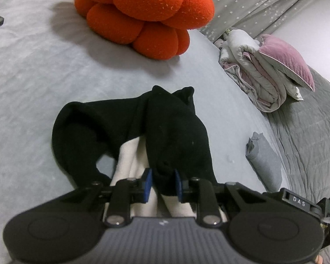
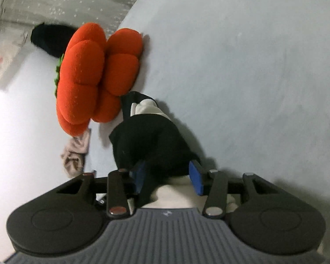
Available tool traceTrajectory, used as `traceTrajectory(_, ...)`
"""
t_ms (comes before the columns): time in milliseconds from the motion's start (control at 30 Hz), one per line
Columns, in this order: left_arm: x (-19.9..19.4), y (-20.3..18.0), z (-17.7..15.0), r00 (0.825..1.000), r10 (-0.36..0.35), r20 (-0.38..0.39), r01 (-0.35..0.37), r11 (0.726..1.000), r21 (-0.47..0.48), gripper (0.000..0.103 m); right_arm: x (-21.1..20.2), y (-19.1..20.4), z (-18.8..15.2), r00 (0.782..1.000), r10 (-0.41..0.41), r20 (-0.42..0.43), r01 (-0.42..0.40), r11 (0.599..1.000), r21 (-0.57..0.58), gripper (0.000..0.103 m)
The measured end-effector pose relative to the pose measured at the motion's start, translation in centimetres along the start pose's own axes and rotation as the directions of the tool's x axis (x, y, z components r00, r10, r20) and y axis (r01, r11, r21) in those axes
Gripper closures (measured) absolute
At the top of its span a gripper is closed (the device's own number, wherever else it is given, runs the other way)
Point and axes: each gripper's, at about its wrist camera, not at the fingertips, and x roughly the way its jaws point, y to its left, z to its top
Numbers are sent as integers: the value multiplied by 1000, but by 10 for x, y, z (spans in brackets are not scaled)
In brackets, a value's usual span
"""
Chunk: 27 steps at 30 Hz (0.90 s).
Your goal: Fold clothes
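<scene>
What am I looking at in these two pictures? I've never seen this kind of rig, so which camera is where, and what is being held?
There is no robot arm here. A person carries a hand-held gripper in each hand, and each one has a fisheye camera looking forward along its two blue-padded fingers. The dark shape across the bottom of each picture is the gripper's own body.

In the left wrist view, the left hand-held gripper is closed on a fold of the black garment, which has a white part beneath it.

In the right wrist view, the right hand-held gripper has the same black garment between its fingers; they look wider apart, so a firm grip is unclear.

All this lies on a grey bed. Also there: an orange pumpkin cushion, a bundled quilt, and a small folded grey cloth.
</scene>
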Motion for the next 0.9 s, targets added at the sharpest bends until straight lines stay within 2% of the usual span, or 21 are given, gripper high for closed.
traceTrajectory(100,0,-2,-2,1000,0,-2,0,1000,13,81,4,-2,1,1000,27,6,-27,999,41,55)
traceTrajectory(167,0,-3,-2,1000,-2,-2,2,1000,18,81,8,-6,3,999,34,14,-35,997,65,60)
traceTrajectory(233,0,-4,-3,1000,-5,-2,5,1000,20,81,12,-11,2,999,14,35,-17,997,69,79)
traceTrajectory(300,0,-3,-2,1000,-9,-1,9,1000,14,80,13,-14,-1,998,3,63,-8,997,73,83)
traceTrajectory(433,-4,-2,0,999,-30,17,30,999,-14,80,-2,10,-4,989,8,148,-4,1000,-24,84)
traceTrajectory(633,-14,-4,3,995,-66,72,67,998,-15,78,-32,46,-6,953,39,300,18,983,-184,85)
traceTrajectory(900,-5,-2,3,998,-41,42,42,999,-21,76,-51,69,-8,904,33,426,110,946,-305,85)
